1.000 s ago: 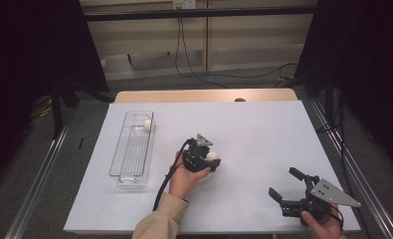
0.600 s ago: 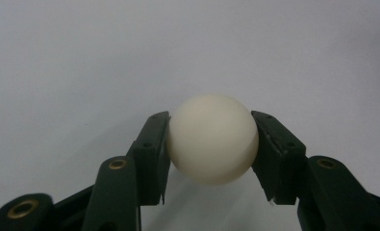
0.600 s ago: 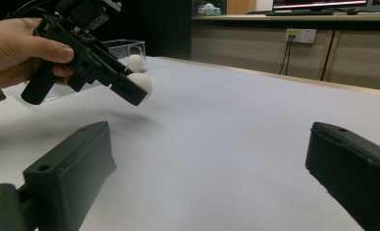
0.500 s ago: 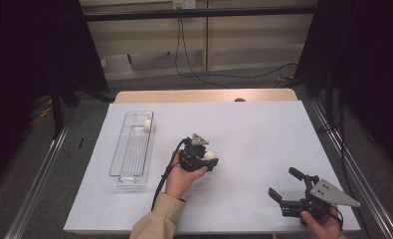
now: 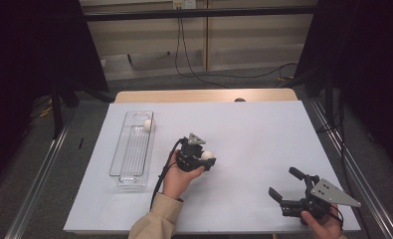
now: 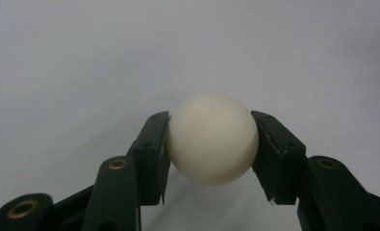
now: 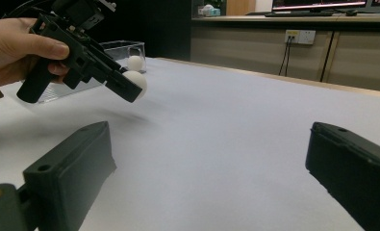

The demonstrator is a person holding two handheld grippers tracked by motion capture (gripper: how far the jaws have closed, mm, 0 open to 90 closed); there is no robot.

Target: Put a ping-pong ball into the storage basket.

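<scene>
While the left gripper [image 5: 204, 160] hangs above the white table cover, this is how things stand.

Left gripper: pinching a cream-white ball [image 6: 211, 138] — one black jaw presses each side of it, at about its widest part, seen clearly in the left gripper view.

Held ball: lifted off the white table cover [image 5: 253, 134]; in the right gripper view it sits clear of the surface with a soft shadow below it. In the high view it lies to the right of the clear tray, near it but apart.

Left hand [image 5: 176, 178]: wrapped around the grip from below, a beige sleeve at the wrist, a black cable trailing back toward the person.

Clear tray [image 5: 127, 164]: a long, narrow transparent plastic container with a ribbed floor, lying lengthwise on the cover, left of the held ball.

Second ball [image 5: 147, 124]: same cream white, resting inside the tray at its far end, by the right wall.

Right gripper [image 5: 283, 183]: spread wide — its own view shows bare cover between the two black jaws, nothing held. It sits well to the right of the tray and nearer the person, close to the table's near edge, grey three-cornered plate on top.

Right hand [image 5: 321, 223]: holding that gripper at the bottom edge of the high view.
</scene>
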